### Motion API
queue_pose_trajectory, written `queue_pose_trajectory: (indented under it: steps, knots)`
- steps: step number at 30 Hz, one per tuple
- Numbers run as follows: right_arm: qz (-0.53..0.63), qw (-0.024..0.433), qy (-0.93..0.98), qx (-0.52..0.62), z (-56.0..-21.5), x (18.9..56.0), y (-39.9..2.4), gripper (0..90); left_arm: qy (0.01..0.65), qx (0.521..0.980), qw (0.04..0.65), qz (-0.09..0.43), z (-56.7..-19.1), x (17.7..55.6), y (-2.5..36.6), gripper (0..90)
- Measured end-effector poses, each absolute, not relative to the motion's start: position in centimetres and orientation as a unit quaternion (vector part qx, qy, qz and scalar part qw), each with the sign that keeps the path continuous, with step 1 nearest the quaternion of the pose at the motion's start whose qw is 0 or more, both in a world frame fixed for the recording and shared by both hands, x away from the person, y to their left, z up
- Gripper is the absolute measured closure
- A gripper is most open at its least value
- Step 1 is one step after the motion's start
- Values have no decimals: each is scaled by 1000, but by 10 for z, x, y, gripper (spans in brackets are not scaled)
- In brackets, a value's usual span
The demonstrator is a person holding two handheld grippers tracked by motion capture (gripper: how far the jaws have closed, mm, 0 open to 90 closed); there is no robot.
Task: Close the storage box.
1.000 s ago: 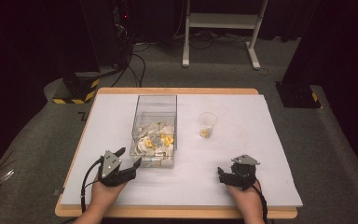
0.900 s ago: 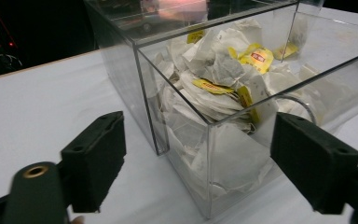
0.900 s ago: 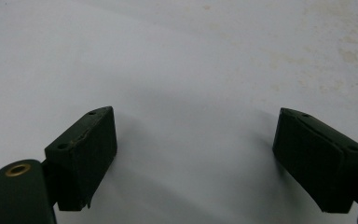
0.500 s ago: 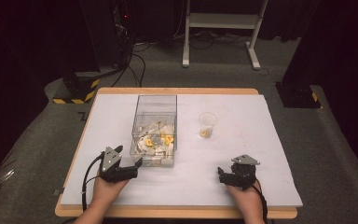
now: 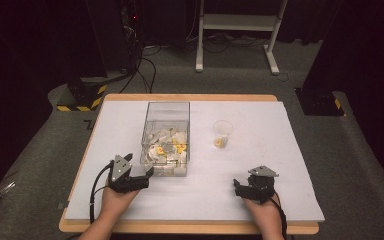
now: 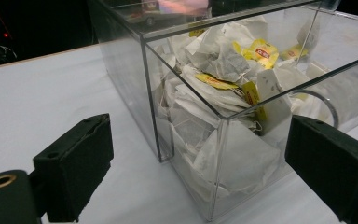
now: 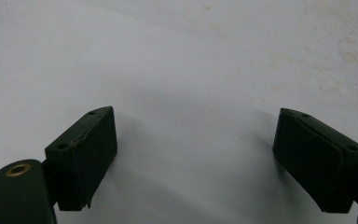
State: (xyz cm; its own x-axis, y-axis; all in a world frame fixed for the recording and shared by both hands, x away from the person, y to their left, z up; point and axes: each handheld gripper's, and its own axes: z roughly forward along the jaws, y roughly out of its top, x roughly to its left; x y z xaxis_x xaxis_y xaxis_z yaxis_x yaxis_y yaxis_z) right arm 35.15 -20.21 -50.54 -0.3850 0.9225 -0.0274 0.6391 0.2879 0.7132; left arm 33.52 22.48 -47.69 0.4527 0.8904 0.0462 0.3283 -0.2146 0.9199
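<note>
- The left gripper (image 5: 149,176) has just been opening its jaws; they stand wide and empty, aimed at the near left corner of the clear box (image 5: 166,131) of tea bags (image 6: 223,70).
- The right gripper (image 5: 238,187) rests open and empty on the white table (image 5: 260,150), near right.
- The step looks like the approach; next, the left gripper likely lifts over the rim to pinch one bag.
- A plastic cup (image 5: 222,133) stands right of the box.

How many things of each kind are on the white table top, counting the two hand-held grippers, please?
Clear boxes: 1, the clear box, full of tea bags too heaped to count.
Plastic cups: 1, the plastic cup.
Grippers: 2, the left gripper and the right gripper, both open with nothing between the jaws; the left one's jaws have just been opening.
Total: 4.
</note>
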Motion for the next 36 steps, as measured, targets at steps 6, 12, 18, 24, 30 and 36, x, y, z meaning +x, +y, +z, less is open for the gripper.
queue_pose_trajectory:
  steps: [6,12,18,24,30,36]
  knots:
    - [315,224,771,507,-505,351,-202,137,427,718,456,307,-476,340,224,79]
    - [315,223,770,507,-505,352,-202,136,431,714,462,303,-478,347,224,72]
    - [314,228,771,504,-505,351,-202,137,433,711,462,305,-478,353,223,68]
    - [315,226,770,506,-505,351,-202,139,437,711,459,306,-478,359,223,68]
    - [315,225,770,507,-505,351,-202,138,435,714,455,307,-476,364,223,71]
    - [315,225,770,507,-505,351,-202,138,443,711,456,301,-478,373,224,73]
